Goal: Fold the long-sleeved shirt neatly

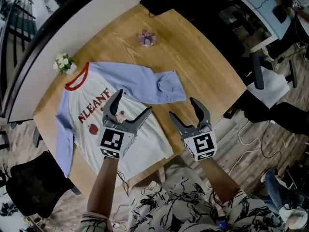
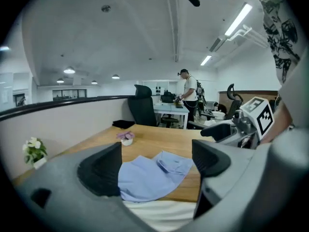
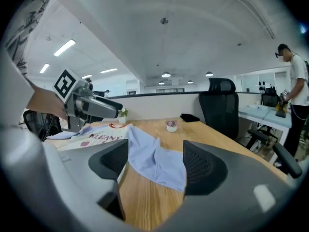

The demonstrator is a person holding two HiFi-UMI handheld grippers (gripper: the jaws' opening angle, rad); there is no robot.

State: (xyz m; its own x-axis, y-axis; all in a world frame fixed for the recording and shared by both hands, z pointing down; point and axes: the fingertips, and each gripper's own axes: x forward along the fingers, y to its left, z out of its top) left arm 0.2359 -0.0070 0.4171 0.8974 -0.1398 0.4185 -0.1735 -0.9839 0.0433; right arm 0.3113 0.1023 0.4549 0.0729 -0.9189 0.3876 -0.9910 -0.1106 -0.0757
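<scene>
The long-sleeved shirt (image 1: 89,134) lies flat, print side up, on the wooden surface (image 1: 203,66), collar at the far side and hem at the near edge. One blue sleeve (image 1: 140,83) runs crosswise from the shoulder to a bunched cuff (image 1: 169,88), so its long axis lies across the front of both tools.

The left tongs (image 1: 133,103) hover above the shirt body, spread wide, with nothing between them. The right tongs (image 1: 182,108) hover above bare wood beside the hem, likewise spread and empty.

The cuff lies just ahead of both tongs. The right tongs appear nearer, so they are the likely choice to fold this sleeve inward.
</scene>
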